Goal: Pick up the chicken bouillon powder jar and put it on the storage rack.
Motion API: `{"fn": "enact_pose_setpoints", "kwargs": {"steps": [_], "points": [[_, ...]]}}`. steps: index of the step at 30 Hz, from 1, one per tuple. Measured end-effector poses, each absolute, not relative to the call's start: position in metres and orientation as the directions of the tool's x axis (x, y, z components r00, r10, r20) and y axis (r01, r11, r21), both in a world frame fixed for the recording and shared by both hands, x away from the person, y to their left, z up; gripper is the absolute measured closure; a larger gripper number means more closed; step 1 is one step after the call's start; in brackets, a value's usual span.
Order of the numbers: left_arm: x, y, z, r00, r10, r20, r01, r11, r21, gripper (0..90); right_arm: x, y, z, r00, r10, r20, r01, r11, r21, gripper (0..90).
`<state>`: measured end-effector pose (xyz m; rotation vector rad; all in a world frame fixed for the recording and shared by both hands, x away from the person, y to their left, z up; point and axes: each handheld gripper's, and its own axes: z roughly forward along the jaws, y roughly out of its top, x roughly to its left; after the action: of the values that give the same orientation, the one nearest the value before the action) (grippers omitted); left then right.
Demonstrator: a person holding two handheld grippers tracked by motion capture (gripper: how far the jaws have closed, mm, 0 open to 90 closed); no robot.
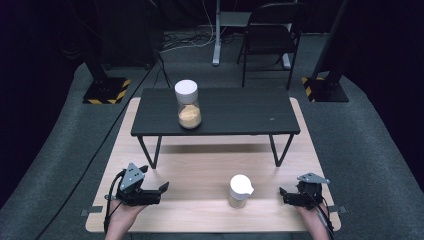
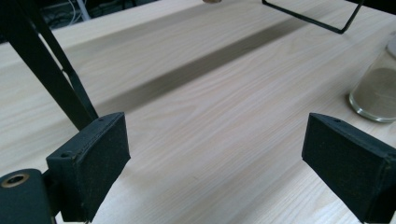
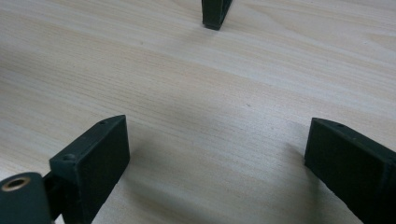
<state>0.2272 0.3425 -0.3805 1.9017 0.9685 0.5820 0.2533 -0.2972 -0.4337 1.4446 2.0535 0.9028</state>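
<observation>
On the light wooden tabletop (image 1: pixel 200 175), near its front edge, a small glass jar (image 1: pixel 239 191) with a white lid stood upright between the 2 grippers, partly filled with a tan powder. The left gripper (image 1: pixel 161 189) rested low at the front left, pointing toward the jar but well apart from it; in the left gripper view its 2 black jaws stood wide apart with only bare wood between them, and the jar showed off to the right, beyond the right-hand jaw. The right gripper (image 1: pixel 283 192) sat at the front right, nearer the jar yet not touching it. In the right gripper view its jaws were likewise spread wide and held nothing. Farther back, a low black stand (image 1: pixel 250 112) on thin metal legs stood on the tabletop, and a taller jar (image 1: pixel 188 104) with a white lid and orange-tan contents stood upright on its left part.
</observation>
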Motion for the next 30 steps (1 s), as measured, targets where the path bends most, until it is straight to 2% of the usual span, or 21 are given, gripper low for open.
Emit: {"fn": "enact_pose_setpoints", "kwargs": {"steps": [30], "points": [[0.259,0.349,-0.421,0.548,0.836,-0.033,0.518,-0.308,0.798,7.3,0.253,-0.297,-0.434,-0.335,0.942,-0.004,0.633,0.229,0.739,5.6]]}}
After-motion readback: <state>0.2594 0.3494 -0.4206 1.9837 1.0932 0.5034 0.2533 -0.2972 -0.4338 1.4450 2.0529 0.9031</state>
